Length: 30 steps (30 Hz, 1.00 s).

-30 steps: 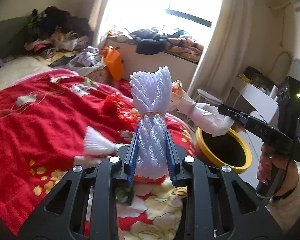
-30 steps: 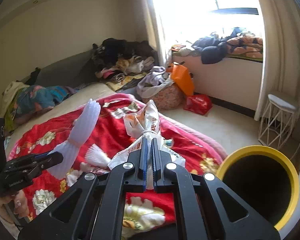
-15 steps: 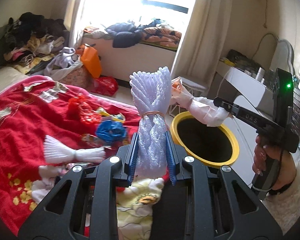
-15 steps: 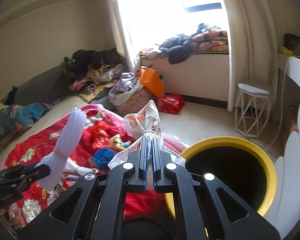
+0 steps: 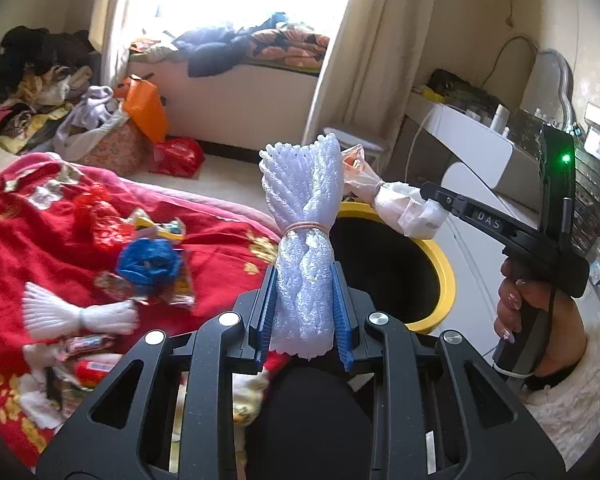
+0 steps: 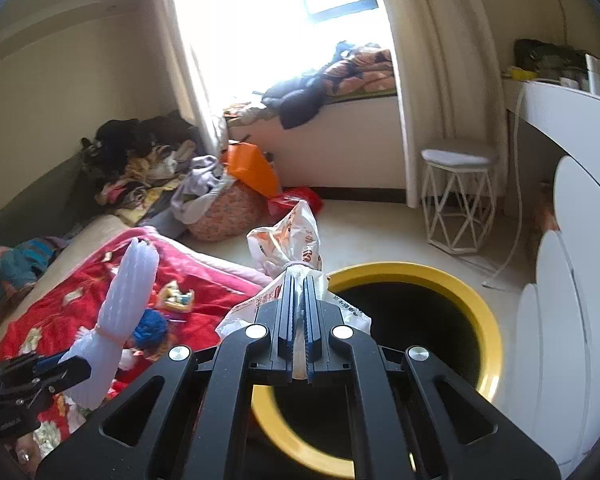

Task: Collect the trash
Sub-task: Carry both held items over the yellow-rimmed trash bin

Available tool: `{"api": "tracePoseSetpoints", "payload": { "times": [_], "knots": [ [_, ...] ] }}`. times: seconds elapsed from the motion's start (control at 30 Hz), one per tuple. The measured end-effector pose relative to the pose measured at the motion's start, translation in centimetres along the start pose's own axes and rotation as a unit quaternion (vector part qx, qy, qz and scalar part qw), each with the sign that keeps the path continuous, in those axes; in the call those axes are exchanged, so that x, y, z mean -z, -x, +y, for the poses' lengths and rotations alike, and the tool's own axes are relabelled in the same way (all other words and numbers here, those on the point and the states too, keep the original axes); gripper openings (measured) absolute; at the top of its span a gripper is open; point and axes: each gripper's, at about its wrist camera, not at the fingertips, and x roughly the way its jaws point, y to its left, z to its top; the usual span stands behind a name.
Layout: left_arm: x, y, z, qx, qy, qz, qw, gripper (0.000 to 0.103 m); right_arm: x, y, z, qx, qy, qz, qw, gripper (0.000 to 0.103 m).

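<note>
Looking along my left gripper (image 5: 303, 316), I had its blue pads (image 5: 265, 312) pressed on both sides of a white foam net bundle (image 5: 303, 240), which stood upright at frame centre with a rubber band around its waist. Behind it, right of centre, sat the yellow-rimmed bin (image 5: 444, 268), its mouth dark. My right hand (image 5: 540, 316) held the right gripper (image 5: 428, 196) at the right edge; its tip clamped a tied plastic bag (image 5: 384, 200) just above the bin's far rim. On the red blanket (image 5: 40, 216) at left lay loose trash: a blue crumpled wad (image 5: 150, 262), a second white foam net (image 5: 76, 316) and small wrappers (image 5: 88, 344).

Along the right gripper (image 6: 298, 320), the jaws were fully closed on the neck of the plastic bag (image 6: 288, 236), whose printed top flared above the fingertips at frame centre. The yellow bin rim (image 6: 488, 320) filled the lower right, directly below and beyond the fingers. At lower left the left gripper (image 6: 66, 368) held the foam bundle (image 6: 128, 292) tilted over the blanket (image 6: 204, 272). A white stool (image 6: 458, 196) stood at right, an orange bag (image 6: 252, 168) near the window wall.
</note>
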Motion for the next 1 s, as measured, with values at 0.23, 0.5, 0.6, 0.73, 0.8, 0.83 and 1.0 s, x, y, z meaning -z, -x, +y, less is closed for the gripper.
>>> {"api": "tracePoseSetpoints", "payload": {
  "times": [0.23,0.5,0.6,0.73,0.8,0.83,1.0],
  "knots": [
    [-0.3,-3.3,-2.0,0.014,-0.008,0.028,0.9995,0.020,0.8,-0.6,-3.2,0.030,-0.025,0.017,0.999,0.004],
    [-0.2,-7.1,-3.8,0.013,-0.020,0.062,0.9978,0.021,2.1,-1.8,-6.6,0.053,-0.058,0.047,0.996,0.004],
    [-0.1,-8.4,-4.3,0.014,-0.024,0.075,0.9968,0.021,2.4,-2.1,-7.8,0.057,-0.068,0.054,0.995,0.004],
    [-0.1,-10.1,-5.0,0.015,-0.032,0.088,0.9955,0.021,2.7,-2.3,-8.8,0.057,-0.081,0.064,0.993,0.004],
    [0.0,-10.9,-5.6,0.016,-0.037,0.094,0.9947,0.021,2.8,-2.5,-9.1,0.055,-0.084,0.068,0.993,0.004],
    [0.0,-11.4,-5.7,0.016,-0.039,0.097,0.9944,0.021,2.9,-2.6,-9.4,0.055,-0.089,0.069,0.992,0.005],
    [-0.3,-12.7,-5.2,0.022,-0.022,0.102,0.9943,0.052,2.9,-2.6,-10.2,0.058,-0.102,0.064,0.991,0.024]
  ]
}}
